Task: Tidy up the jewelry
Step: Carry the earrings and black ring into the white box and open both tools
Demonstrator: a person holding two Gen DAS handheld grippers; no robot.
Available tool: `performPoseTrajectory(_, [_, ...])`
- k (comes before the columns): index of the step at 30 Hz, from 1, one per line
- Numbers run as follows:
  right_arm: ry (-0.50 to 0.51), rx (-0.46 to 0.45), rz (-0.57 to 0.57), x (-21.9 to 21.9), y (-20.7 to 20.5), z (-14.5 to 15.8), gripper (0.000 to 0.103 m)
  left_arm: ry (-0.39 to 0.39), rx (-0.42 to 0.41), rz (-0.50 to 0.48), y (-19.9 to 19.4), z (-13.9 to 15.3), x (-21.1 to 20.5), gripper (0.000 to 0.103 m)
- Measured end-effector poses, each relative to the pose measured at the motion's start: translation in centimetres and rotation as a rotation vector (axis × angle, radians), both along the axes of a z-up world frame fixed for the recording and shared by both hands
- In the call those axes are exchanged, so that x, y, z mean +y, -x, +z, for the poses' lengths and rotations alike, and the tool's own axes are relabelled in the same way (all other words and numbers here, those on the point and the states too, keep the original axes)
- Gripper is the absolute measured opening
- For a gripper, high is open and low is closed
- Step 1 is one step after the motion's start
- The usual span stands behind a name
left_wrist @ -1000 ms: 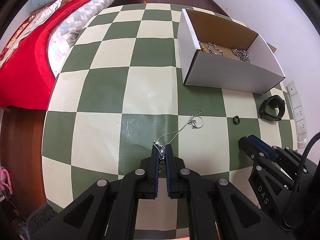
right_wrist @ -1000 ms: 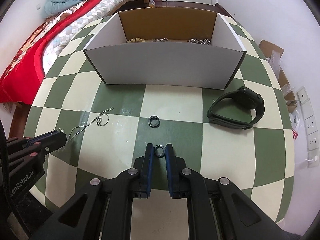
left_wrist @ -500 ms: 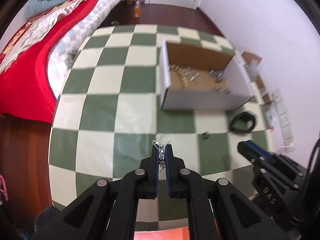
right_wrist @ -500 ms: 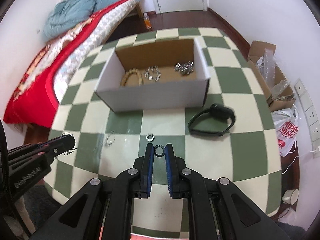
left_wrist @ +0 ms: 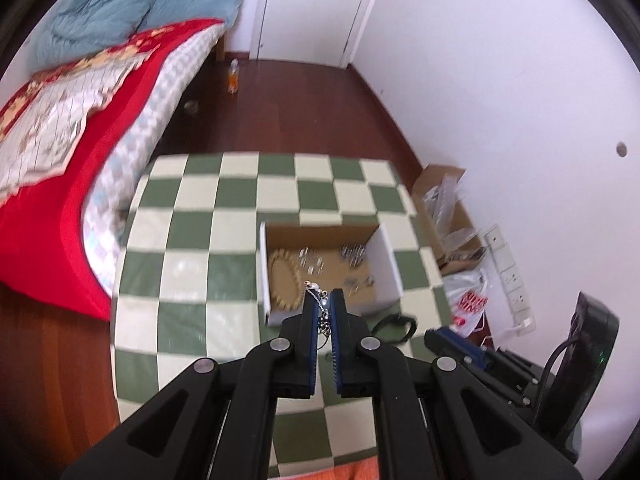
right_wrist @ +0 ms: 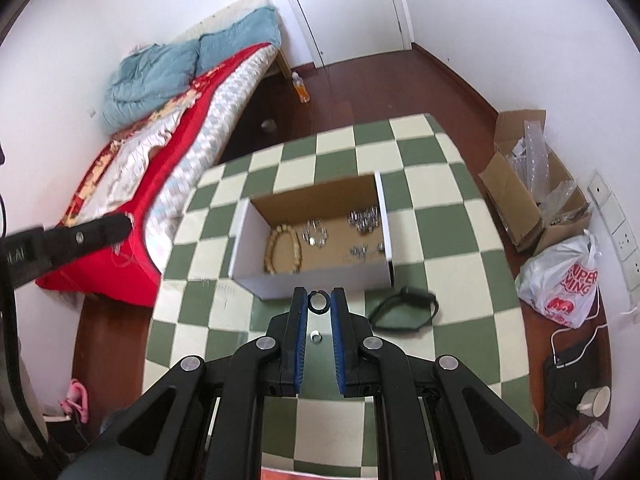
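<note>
A small room has white walls, a dark wood floor and a bed [right_wrist: 168, 128] with a red blanket beside a table [right_wrist: 452, 288] covered in green and cream squares.

The left gripper [left_wrist: 324, 300] is high above the table. Its jaws are pressed on a thin silver chain [left_wrist: 322, 314], which hangs down between the blue pads [left_wrist: 313, 332]. The right gripper [right_wrist: 319, 300] is also up in the air, and its jaws pinch a small dark ring [right_wrist: 319, 303] right at the tips.

Below the right gripper, another little ring [right_wrist: 316, 336] lies on the table. Near it, to the right, lies a black watch [right_wrist: 404, 310].

Farther out sits an open white box [right_wrist: 312, 276]. Inside it are a loop of tan beads [right_wrist: 284, 250] and some shiny silver pieces [right_wrist: 362, 222].

On the floor by the wall are a brown cardboard box [right_wrist: 520, 200] and a white plastic bag [right_wrist: 560, 284] with red letters.
</note>
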State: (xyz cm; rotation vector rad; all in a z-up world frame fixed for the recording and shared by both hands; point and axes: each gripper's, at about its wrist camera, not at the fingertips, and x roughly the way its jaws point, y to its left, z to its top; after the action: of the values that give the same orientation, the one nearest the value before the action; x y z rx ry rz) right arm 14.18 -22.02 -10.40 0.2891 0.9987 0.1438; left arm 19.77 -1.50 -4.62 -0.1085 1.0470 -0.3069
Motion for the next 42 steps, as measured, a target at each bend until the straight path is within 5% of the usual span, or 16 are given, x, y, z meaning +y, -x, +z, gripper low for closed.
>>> performPoseTrajectory(7, [-0.041,0.002,0.02,-1.2,-3.8,1.3,0.012,0.01,0.003,-0.048,-4.7,1.0,-1.9,0.003])
performPoseTrajectory(22, [-0.175,0.237,0.085,-0.7,-13.9,-6.6,0.012,0.046,0.296,-0.012,-12.9,-10.6,-1.9,0.003])
performPoseTrajectory(31, [-0.146,0.342,0.116,1.1,-16.9,-10.2,0.013,-0.003,0.422,0.047,-14.3,-14.5,-1.1,0.009])
performPoseTrajectory(32, [-0.141,0.347,0.11,1.2,-17.0,-10.3,0.013,-0.032,0.406,0.045,-14.3,-14.3,-1.2,0.011])
performPoseTrajectory(33, [-0.145,0.353,0.102,1.2,-17.2,-10.5,0.013,-0.054,0.394,0.047,-14.3,-14.1,-1.2,0.026])
performPoseTrajectory(34, [-0.148,0.356,0.098,1.1,-17.4,-10.5,0.017,-0.073,0.381,0.052,-14.3,-14.0,-1.2,0.059])
performPoseTrajectory(36, [-0.146,0.346,0.07,0.6,-17.3,-10.1,0.031,-0.095,0.346,0.063,-14.4,-13.4,-1.1,0.09])
performPoseTrajectory(42, [-0.074,0.288,0.029,-0.9,-16.3,-7.3,0.051,-0.118,0.249,0.111,-13.7,-11.1,0.3,0.091])
